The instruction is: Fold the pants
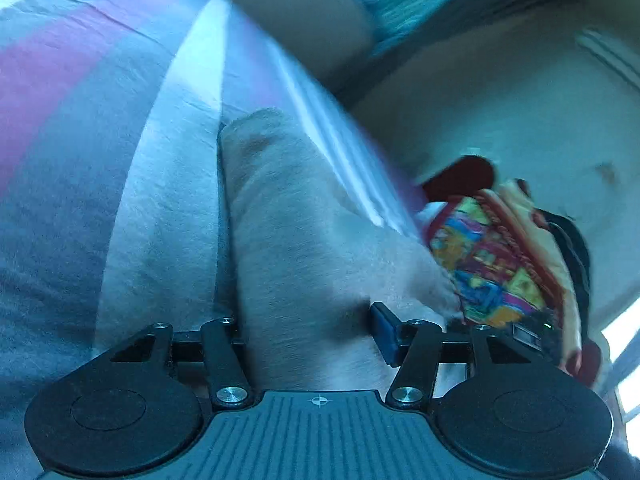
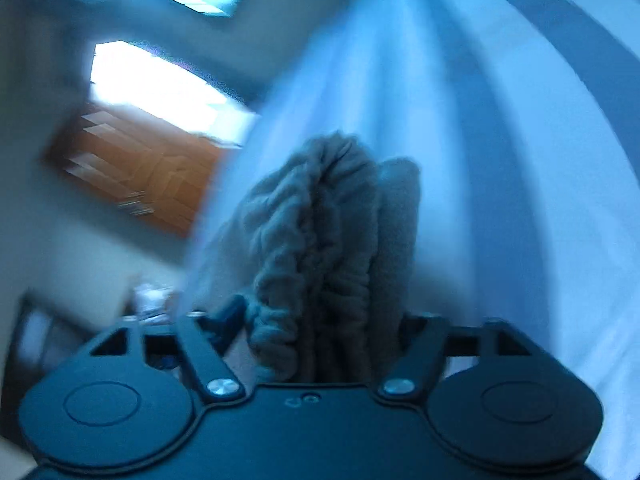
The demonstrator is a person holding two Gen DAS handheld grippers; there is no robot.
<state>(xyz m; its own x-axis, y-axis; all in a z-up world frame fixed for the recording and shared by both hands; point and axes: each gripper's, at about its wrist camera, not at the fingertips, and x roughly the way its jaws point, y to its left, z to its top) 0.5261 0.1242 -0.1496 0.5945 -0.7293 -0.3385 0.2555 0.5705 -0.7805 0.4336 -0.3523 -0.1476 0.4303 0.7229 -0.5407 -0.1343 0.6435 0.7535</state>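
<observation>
The left tongs (image 1: 306,320) stand parted around a folded grey pant leg (image 1: 280,208) running toward 12 o'clock over the striped bed sheet (image 1: 80,128); whether the pads press it I cannot tell. The right tongs (image 2: 320,320) also stand apart, with the gathered elastic waistband (image 2: 316,232) bunched between them toward 12, grip likewise unclear. With both views smeared, I judge the fleece could slip free, letting the fold sag unevenly.

A striped bedsheet (image 1: 80,128), a colourful patterned cloth (image 1: 492,256), a wooden cabinet (image 2: 148,168)
</observation>
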